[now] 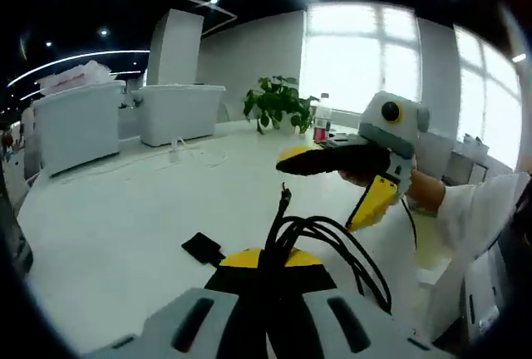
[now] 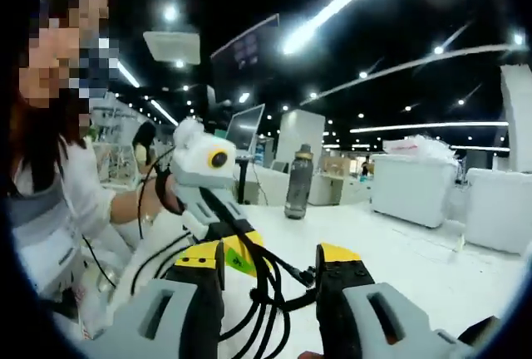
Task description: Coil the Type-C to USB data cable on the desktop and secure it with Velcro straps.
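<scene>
In the left gripper view, the left claw [image 1: 266, 280] is closed on a bundle of black cable [image 1: 328, 238], whose loops arch to the right above the white desk [image 1: 108, 209] while one plug end sticks up. A small black Velcro strap [image 1: 202, 248] lies flat on the desk just left of the claw. The right claw [image 1: 299, 159], held in a person's hand [image 1: 420, 189], hovers beyond the cable; its opening cannot be told here. A potted plant [image 1: 274, 101] and white bins [image 1: 179, 110] stand farther back.

In the right gripper view, the right claw [image 2: 270, 280] stands parted, with the coiled cable [image 2: 266, 292] hanging between its jaws. The left claw [image 2: 224, 251] grips the cable just behind. A dark bottle [image 2: 298, 182] stands on the desk [image 2: 416, 251].
</scene>
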`<action>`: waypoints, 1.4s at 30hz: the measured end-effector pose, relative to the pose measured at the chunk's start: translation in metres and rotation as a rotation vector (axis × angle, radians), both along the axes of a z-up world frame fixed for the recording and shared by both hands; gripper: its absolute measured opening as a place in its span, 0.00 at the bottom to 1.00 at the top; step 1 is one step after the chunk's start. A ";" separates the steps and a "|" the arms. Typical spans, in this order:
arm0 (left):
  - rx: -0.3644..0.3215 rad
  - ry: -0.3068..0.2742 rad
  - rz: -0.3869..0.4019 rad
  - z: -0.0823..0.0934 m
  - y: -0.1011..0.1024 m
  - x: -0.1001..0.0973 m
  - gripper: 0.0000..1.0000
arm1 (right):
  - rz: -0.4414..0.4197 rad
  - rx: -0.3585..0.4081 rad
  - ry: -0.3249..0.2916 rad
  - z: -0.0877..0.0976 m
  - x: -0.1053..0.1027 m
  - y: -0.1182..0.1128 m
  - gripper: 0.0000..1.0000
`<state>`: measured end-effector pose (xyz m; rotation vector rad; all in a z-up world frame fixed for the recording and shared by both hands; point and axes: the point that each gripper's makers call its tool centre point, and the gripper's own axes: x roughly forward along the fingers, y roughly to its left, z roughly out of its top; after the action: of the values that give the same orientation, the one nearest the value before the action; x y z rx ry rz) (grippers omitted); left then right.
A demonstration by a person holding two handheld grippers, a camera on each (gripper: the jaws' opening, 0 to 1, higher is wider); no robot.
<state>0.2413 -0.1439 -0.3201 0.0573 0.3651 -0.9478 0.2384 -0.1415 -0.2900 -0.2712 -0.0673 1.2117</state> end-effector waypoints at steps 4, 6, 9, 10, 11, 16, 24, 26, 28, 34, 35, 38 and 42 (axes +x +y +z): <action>0.068 0.000 -0.019 -0.015 -0.001 0.007 0.06 | -0.016 -0.083 -0.036 -0.018 0.019 0.000 0.30; 0.069 -0.004 -0.015 -0.018 -0.001 0.012 0.07 | 0.003 -0.101 -0.007 -0.024 0.019 0.002 0.22; 0.121 -0.034 -0.023 -0.027 0.002 0.020 0.07 | -0.002 -0.144 -0.025 -0.034 0.029 0.005 0.20; 0.142 -0.053 -0.037 -0.029 0.003 0.023 0.08 | -0.004 -0.155 -0.016 -0.037 0.032 0.005 0.19; 0.158 -0.069 -0.048 -0.033 0.003 0.024 0.09 | -0.005 -0.165 -0.009 -0.041 0.035 0.006 0.19; 0.213 -0.160 -0.119 -0.039 0.003 0.026 0.12 | -0.002 -0.174 0.045 -0.054 0.039 0.002 0.18; 0.290 -0.284 -0.142 -0.033 0.021 0.021 0.22 | 0.018 -0.108 0.061 -0.043 0.031 -0.002 0.16; 0.226 -0.275 -0.111 -0.024 0.027 0.020 0.22 | 0.074 -0.050 0.038 -0.028 0.019 -0.007 0.17; 0.113 -0.262 -0.048 -0.010 0.029 0.027 0.18 | 0.129 -0.040 0.021 -0.024 0.002 -0.008 0.20; 0.112 -0.312 0.010 -0.008 0.028 0.042 0.05 | 0.162 -0.162 -0.077 -0.049 -0.017 0.009 0.25; 0.118 -0.312 0.012 -0.011 0.027 0.041 0.05 | 0.170 -0.182 -0.087 -0.053 -0.019 0.010 0.25; 0.133 -0.317 0.020 -0.021 0.026 0.034 0.04 | 0.151 -0.220 -0.155 -0.058 -0.017 0.018 0.23; 0.233 -0.340 -0.016 -0.034 0.025 0.026 0.03 | 0.127 -0.257 -0.274 -0.056 -0.012 0.029 0.07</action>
<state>0.2669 -0.1185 -0.3546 0.4297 0.1580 -0.8890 0.2268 -0.1126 -0.3456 -0.6659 -0.1684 1.3040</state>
